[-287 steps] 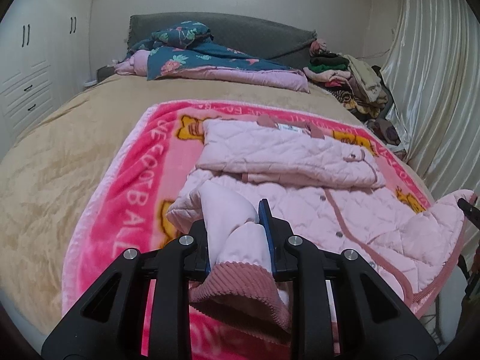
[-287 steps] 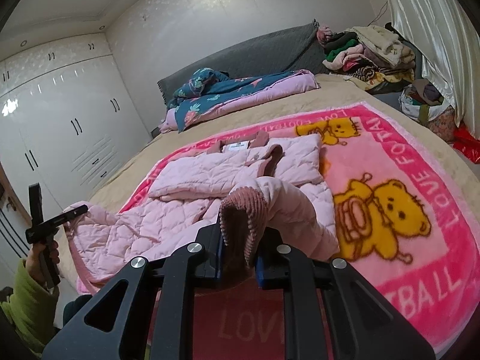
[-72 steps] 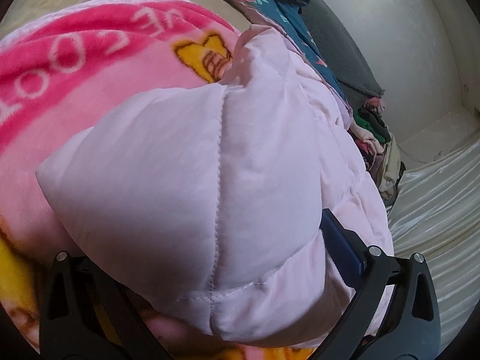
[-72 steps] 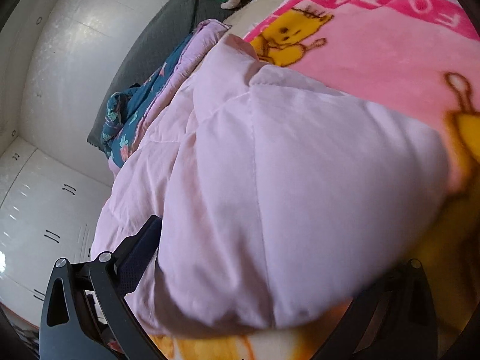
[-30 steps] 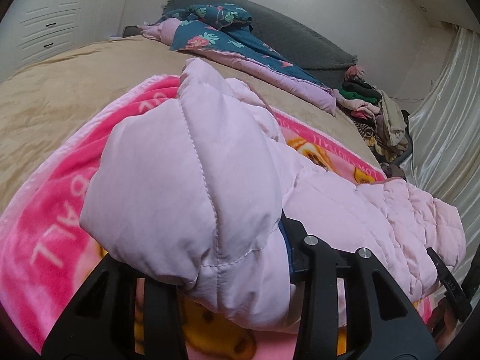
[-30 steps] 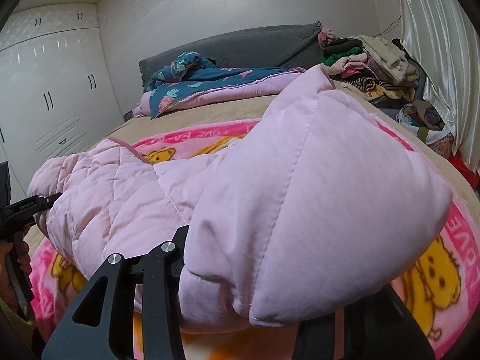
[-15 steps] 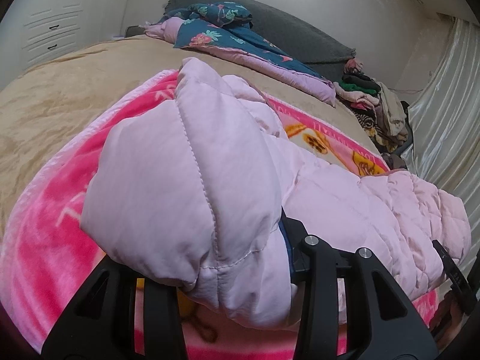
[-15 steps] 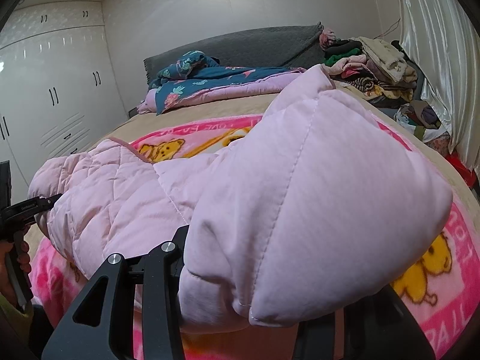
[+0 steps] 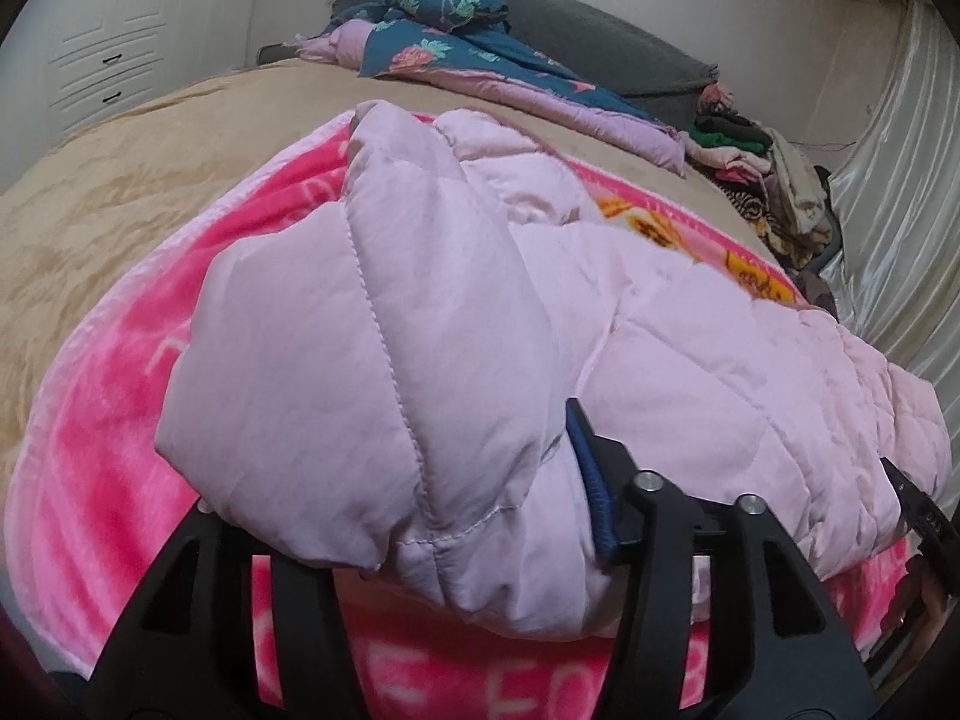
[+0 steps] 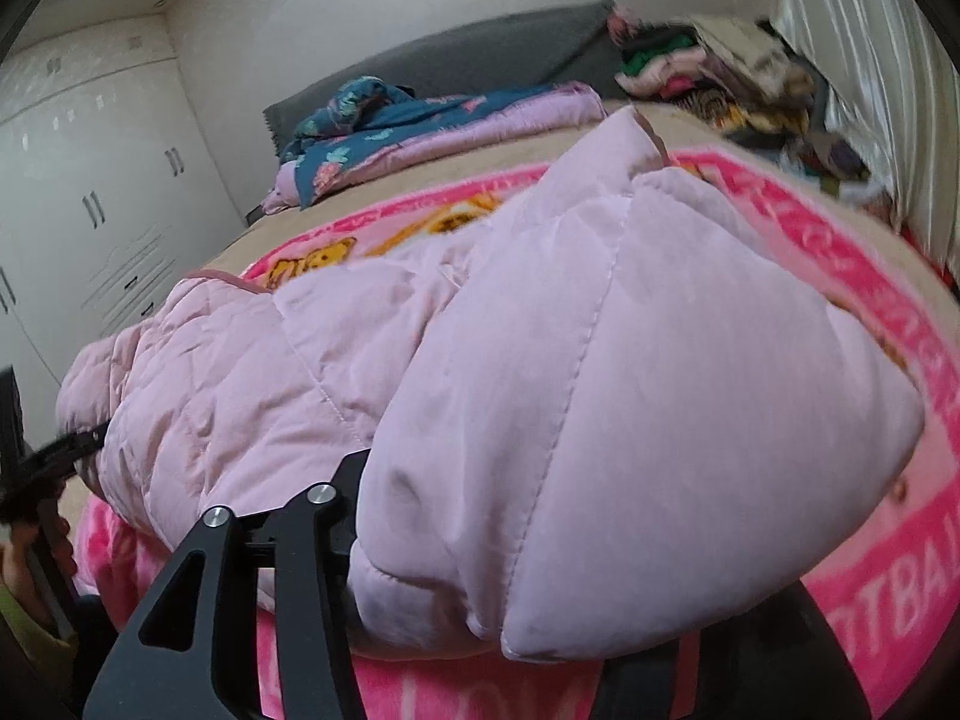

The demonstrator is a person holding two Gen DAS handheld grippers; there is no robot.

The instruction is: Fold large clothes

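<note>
A pale pink quilted jacket (image 9: 420,330) lies folded into a thick bundle across a bright pink cartoon blanket (image 9: 108,420) on the bed. My left gripper (image 9: 396,480) has the bundle's left end between its jaws, which are opening. The blue pad (image 9: 591,480) shows beside the fabric, and the other finger is hidden under it. In the right wrist view the jacket (image 10: 600,390) bulges over my right gripper (image 10: 570,540). Its jaws are opening too, with the bundle's right end between them. Only its left finger (image 10: 336,510) shows.
A teal floral quilt (image 9: 468,42) lies against the grey headboard (image 9: 600,30). A heap of clothes (image 9: 774,180) sits at the far right beside a pale curtain (image 9: 900,210). White wardrobes (image 10: 90,210) line the left wall. Tan bedspread (image 9: 120,168) surrounds the blanket.
Both pairs of jaws have widened around the jacket bundle, and more of the left blue pad shows. Both grippers have sunk a little toward the blanket with the bundle.
</note>
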